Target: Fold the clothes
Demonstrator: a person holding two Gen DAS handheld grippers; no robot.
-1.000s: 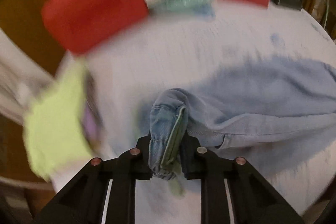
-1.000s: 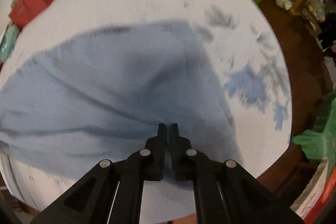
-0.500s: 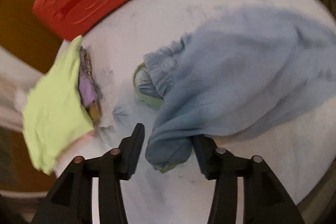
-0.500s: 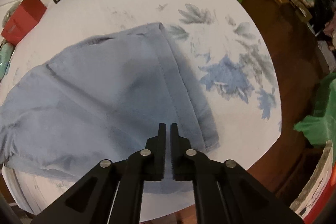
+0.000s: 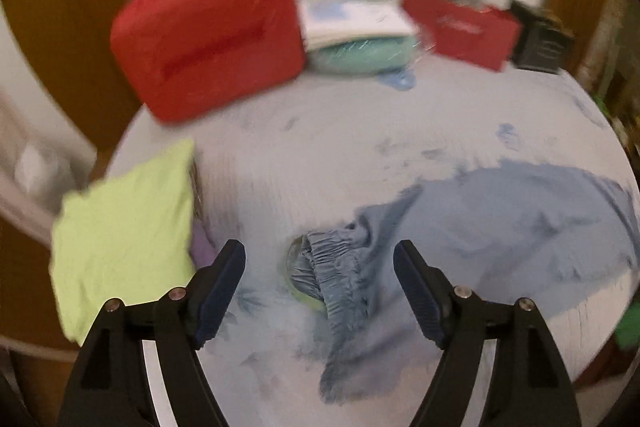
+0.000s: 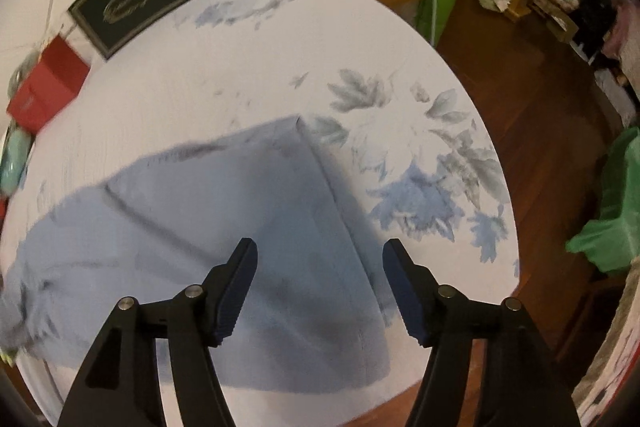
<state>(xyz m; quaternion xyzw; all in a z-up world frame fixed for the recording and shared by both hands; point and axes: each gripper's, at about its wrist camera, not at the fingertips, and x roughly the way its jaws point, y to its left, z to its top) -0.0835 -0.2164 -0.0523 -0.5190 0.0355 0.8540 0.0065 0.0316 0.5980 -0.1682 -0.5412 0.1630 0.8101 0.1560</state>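
Both grippers, L [image 5: 319, 267] and R [image 6: 320, 263], released blue garment [image 6: 240, 227]; jaws now wide; bag [image 5: 208, 47] lettering blurred, unreadable.

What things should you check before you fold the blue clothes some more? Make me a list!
1. Left gripper open and holding nothing: ok.
2. Right gripper open and holding nothing: ok.
3. Blue garment lying on the table: ok.
4. Hem end flat: ok, it looks smooth.
5. Elastic waistband flat: not ok, it is bunched up.
6. Green cloth apart from the garment: ok.
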